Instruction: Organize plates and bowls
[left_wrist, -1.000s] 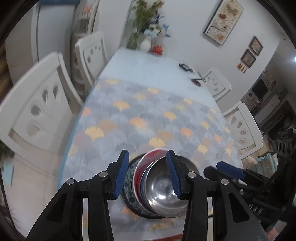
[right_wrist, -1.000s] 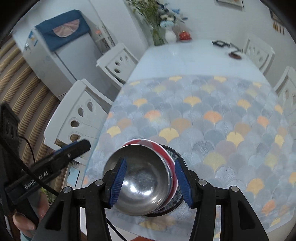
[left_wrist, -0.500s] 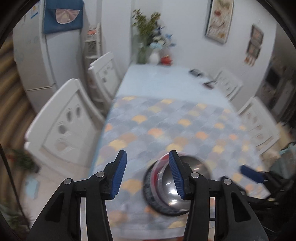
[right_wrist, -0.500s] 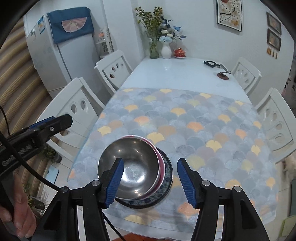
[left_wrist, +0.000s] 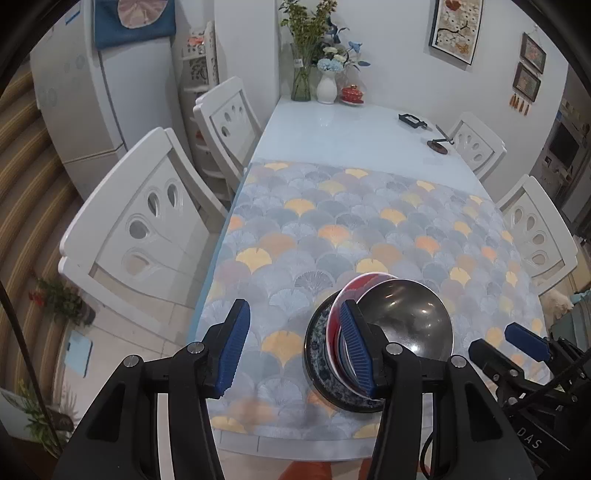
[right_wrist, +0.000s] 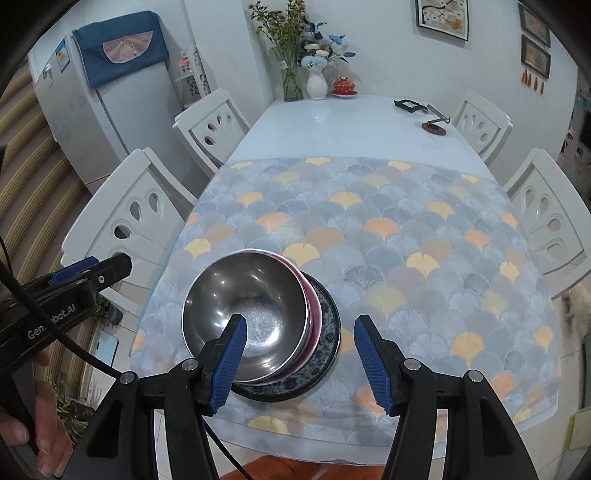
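A shiny steel bowl (left_wrist: 410, 317) (right_wrist: 251, 306) tops a stack near the table's front edge, over a red dish (left_wrist: 341, 299) (right_wrist: 312, 295) and a dark blue patterned plate (left_wrist: 317, 354) (right_wrist: 328, 332). My left gripper (left_wrist: 295, 343) hovers to the left of the stack with its jaws opening and nothing between the pads; its right finger overlaps the stack's left rim in the view. My right gripper (right_wrist: 301, 332) is open above the stack's near right side, pads clear of the dishes. Each gripper also shows at the other view's edge (left_wrist: 524, 339) (right_wrist: 88, 269).
A scallop-patterned cloth (right_wrist: 369, 229) covers the near half of the white table (right_wrist: 351, 129). White chairs (left_wrist: 147, 229) (right_wrist: 546, 221) line both sides. Vases with flowers (right_wrist: 316, 85), a red cup and a black stand (right_wrist: 434, 123) sit at the far end. A hand (right_wrist: 40, 443) holds the left gripper.
Both grippers have drawn back from the stack and their jaws stand wider. The left gripper has swung left, so the stack now lies behind its right finger.
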